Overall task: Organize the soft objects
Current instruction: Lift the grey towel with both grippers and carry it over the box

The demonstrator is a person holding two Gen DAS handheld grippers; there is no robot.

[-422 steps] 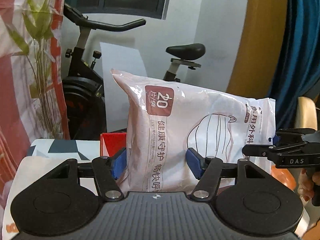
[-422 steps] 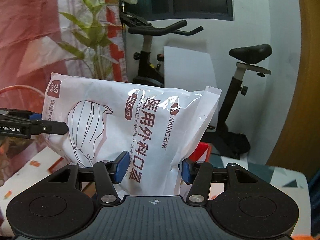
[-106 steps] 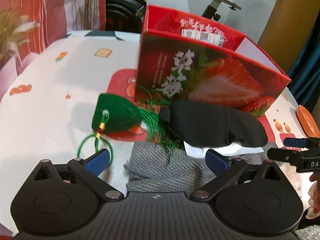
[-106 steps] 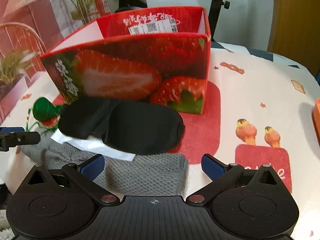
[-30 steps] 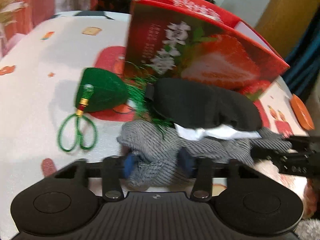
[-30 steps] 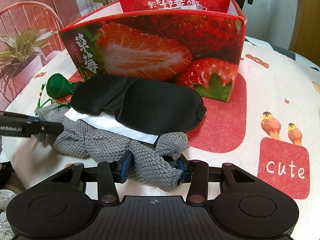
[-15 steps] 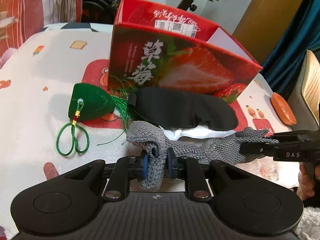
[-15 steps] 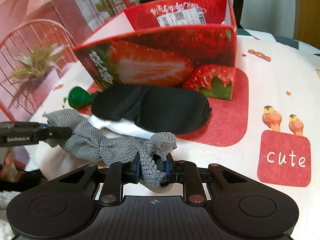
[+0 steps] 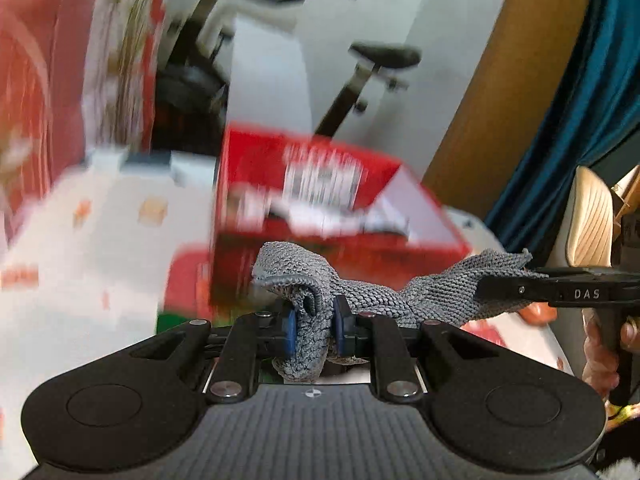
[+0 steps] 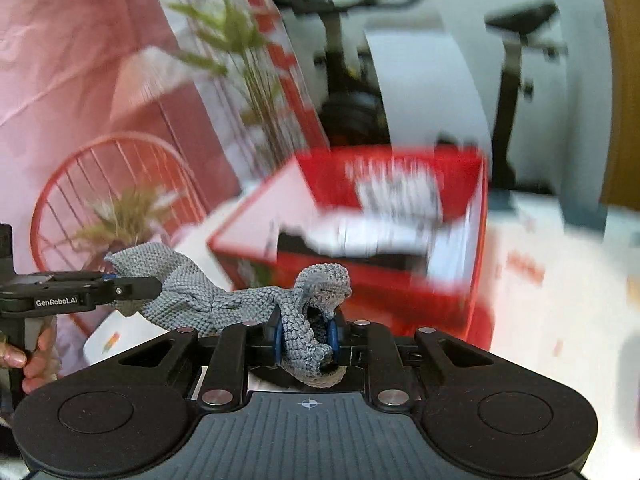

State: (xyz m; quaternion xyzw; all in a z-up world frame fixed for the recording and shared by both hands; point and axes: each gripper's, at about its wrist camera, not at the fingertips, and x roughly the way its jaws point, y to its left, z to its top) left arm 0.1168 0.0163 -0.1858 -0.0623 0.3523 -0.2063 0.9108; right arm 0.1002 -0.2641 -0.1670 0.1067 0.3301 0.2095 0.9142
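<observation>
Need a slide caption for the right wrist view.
Right tongs shut on a grey knitted cloth, left tongs holding its far end, before the red box.

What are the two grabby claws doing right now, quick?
Left gripper: closed, pinching one end of the grey knitted cloth.
Right gripper: closed, pinching the cloth's other end.

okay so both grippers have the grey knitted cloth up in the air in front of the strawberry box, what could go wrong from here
1. Each gripper, left gripper and right gripper, pinches only a bunched end of the grey knitted cloth; a fold might slip free.
2. The sagging middle could catch the red box wall instead of clearing it.
3. Pulling the ends apart may stretch the loose knit.
</observation>
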